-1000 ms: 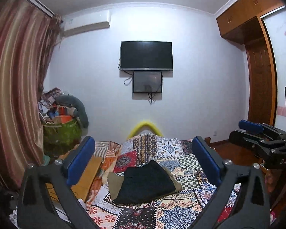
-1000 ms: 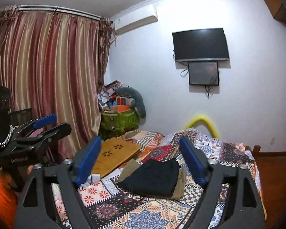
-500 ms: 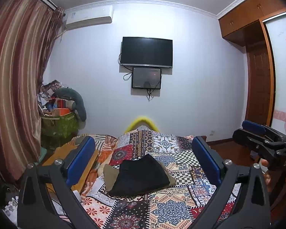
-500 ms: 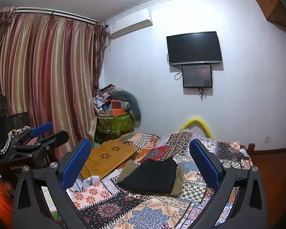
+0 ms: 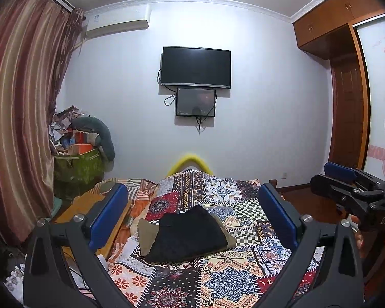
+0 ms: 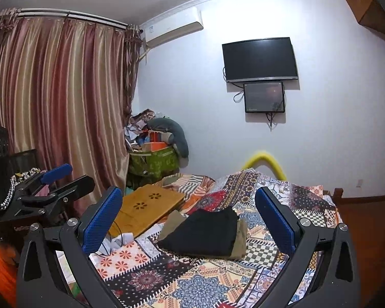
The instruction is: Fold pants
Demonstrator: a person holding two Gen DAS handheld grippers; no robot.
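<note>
- Left wrist view: the left hand-held gripper [image 5: 192, 215] is spread wide with nothing between its blue pads [image 5: 109, 215], raised above the bed [image 5: 243, 277] and clear of the cloth.
- The black pants [image 5: 190, 233] lie folded into a compact stack on the patchwork bedspread, on top of a folded khaki garment [image 5: 145, 233] whose edges show at the left and right (how many layers the black stack has cannot be told).
- The stack sits in the middle of the bed, framed between the two fingers in this view but well beyond them.
- At the right edge the right hand-held gripper [image 5: 346, 182] is seen from the side, off the bed; its opening cannot be judged from this angle.
- A dark television [image 5: 195, 68] hangs on the far wall with a smaller screen [image 5: 195, 102] just below it.
- Right wrist view: the right hand-held gripper [image 6: 188, 215] is also wide open and holds nothing, hovering short of the stack.
- The black pants [image 6: 205, 231] rest on the khaki garment [image 6: 240, 241], which pokes out along the right side and at the back left.
- A wooden lap tray [image 6: 148, 209] lies on the bed just left of the stack, near but apart from it.
- The left hand-held gripper [image 6: 56, 179] appears at the left edge in front of the curtain [image 6: 59, 97].
</note>
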